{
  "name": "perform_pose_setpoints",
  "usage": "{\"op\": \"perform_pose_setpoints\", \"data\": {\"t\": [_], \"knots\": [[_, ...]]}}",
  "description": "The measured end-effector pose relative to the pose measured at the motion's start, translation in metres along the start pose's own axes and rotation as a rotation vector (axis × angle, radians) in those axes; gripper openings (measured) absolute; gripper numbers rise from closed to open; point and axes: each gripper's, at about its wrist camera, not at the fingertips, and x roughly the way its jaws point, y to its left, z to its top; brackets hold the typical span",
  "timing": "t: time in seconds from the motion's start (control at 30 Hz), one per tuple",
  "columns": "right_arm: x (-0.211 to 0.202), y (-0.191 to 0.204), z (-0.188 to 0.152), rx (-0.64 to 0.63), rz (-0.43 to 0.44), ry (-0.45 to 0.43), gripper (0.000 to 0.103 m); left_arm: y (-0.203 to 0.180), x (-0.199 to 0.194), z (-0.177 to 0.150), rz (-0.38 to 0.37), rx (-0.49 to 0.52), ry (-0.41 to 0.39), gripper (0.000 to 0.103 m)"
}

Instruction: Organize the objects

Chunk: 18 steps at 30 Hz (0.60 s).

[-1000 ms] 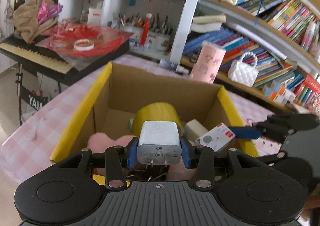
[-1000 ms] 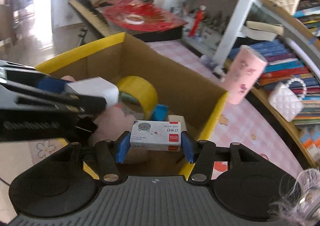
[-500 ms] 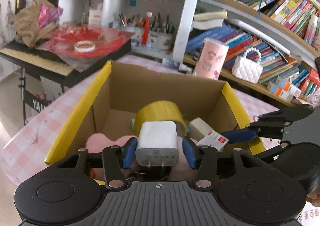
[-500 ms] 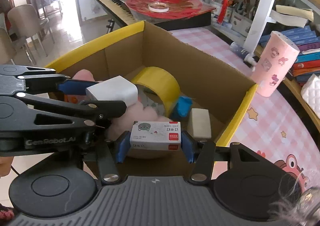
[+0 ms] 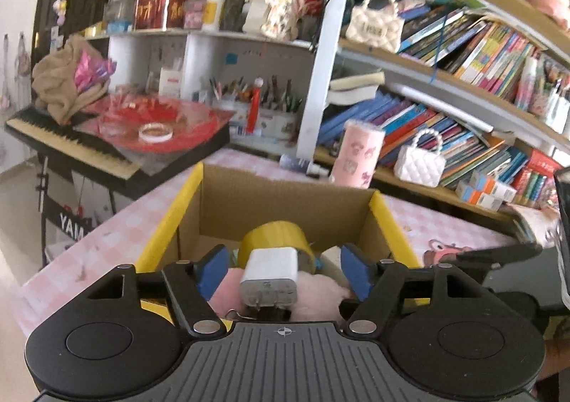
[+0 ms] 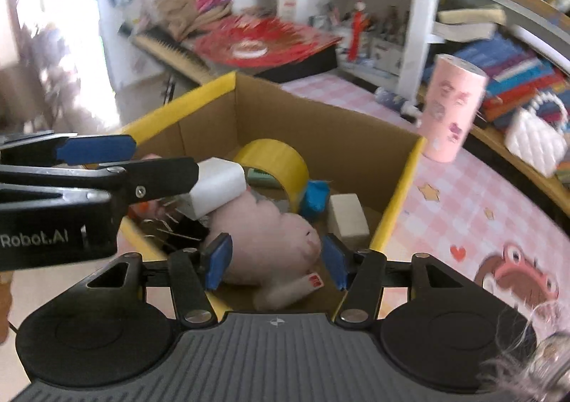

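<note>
A cardboard box with yellow flaps [image 5: 285, 199] [image 6: 320, 124] stands on the pink checked table. In it are a yellow tape roll [image 5: 276, 234] [image 6: 272, 160], a pink plush [image 6: 270, 241], a cream block [image 6: 347, 220], a blue piece [image 6: 315, 197] and black binder clips [image 6: 178, 231]. My left gripper [image 5: 283, 272] is open above the box; the white charger [image 5: 269, 277] [image 6: 217, 186] lies loose on the plush between its fingers. My right gripper [image 6: 276, 261] is open over the box's near end. The small white and red box [image 6: 295, 290] lies tilted in the box below it.
A pink cylinder [image 5: 359, 152] [image 6: 452, 110] stands on the table behind the box. A white quilted handbag [image 5: 420, 161] and books fill the shelves beyond. A keyboard with a red dish [image 5: 156, 124] is at the left. A frog print [image 6: 516, 273] marks the tablecloth on the right.
Both grippers opened. The left let go of the white charger, the right let go of the small white and red box, which dropped into the box. Both grippers rose and drew back.
</note>
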Motion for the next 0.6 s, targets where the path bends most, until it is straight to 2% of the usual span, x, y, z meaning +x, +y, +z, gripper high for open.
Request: {"op": "perform_pose_setpoints", "data": {"t": [0.13, 0.23, 0.5, 0.6], "knots": [[-0.033, 0.007, -0.014, 0.067, -0.046, -0.069, 0.055, -0.004, -0.019, 0.002, -0.039, 0.009, -0.025, 0.081], [-0.058, 0.012, -0.025, 0.128, -0.090, -0.113, 0.059, -0.008, -0.034, 0.001, -0.067, 0.024, -0.034, 0.084], [-0.105, 0.031, -0.058, 0.307, -0.283, -0.171, 0.062, -0.014, -0.068, -0.015, -0.114, 0.062, -0.025, 0.088], [-0.120, 0.042, -0.072, 0.358, -0.363, -0.179, 0.068, -0.014, -0.079, -0.025, -0.115, 0.080, -0.008, 0.089]]}}
